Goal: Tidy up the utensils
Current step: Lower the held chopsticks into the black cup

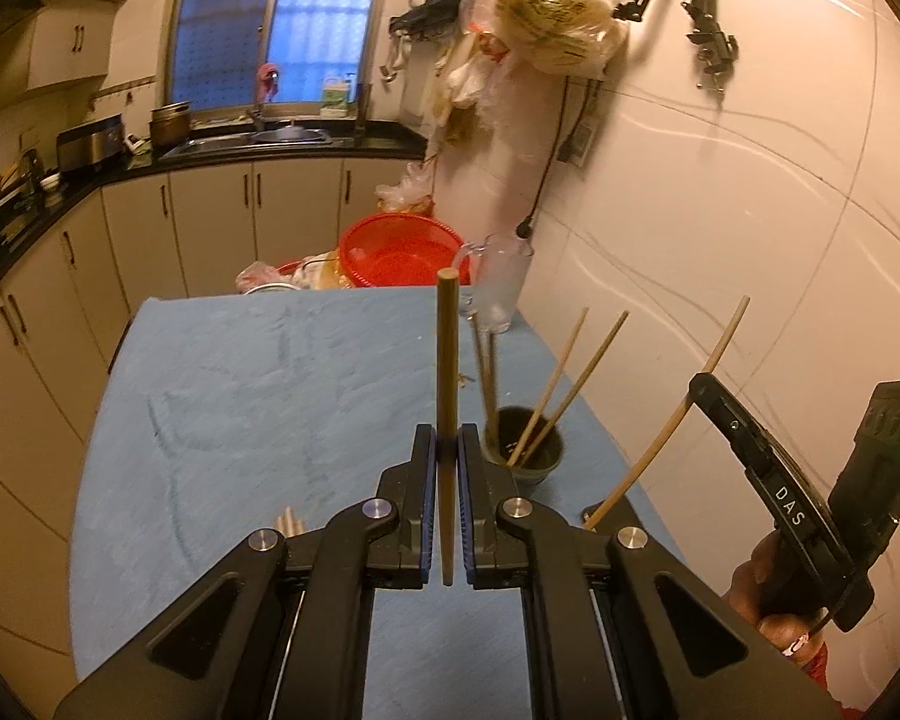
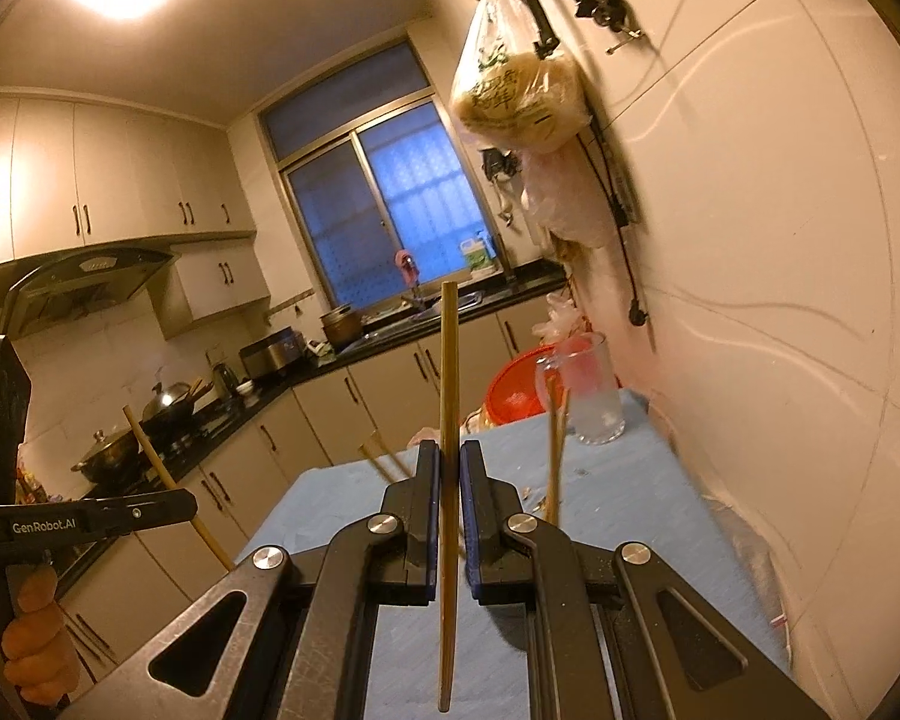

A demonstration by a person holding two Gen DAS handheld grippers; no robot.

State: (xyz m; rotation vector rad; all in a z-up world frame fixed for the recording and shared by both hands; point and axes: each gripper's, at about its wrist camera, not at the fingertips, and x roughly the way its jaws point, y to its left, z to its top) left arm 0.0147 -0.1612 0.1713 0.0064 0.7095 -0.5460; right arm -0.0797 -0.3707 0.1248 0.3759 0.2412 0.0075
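Observation:
My left gripper (image 1: 447,438) is shut on a brown chopstick (image 1: 447,360) that stands upright between the pads, above the blue table (image 1: 240,408). Just to its right a dark round cup (image 1: 525,444) holds several chopsticks (image 1: 561,384) that lean right. My right gripper (image 2: 449,456) is shut on a pale chopstick (image 2: 450,396), upright, held above the table's near right side. The right gripper also shows in the left wrist view (image 1: 699,384) with its chopstick (image 1: 666,426). The left gripper's chopstick (image 2: 168,480) shows at the left of the right wrist view. The cup is hidden in the right wrist view.
A clear glass pitcher (image 1: 501,282) stands at the table's far right corner, by the white wall. A red basin (image 1: 402,249) sits behind the table. More chopstick ends (image 1: 288,522) lie under my left gripper. Counters and cabinets (image 1: 222,210) run along the left and back.

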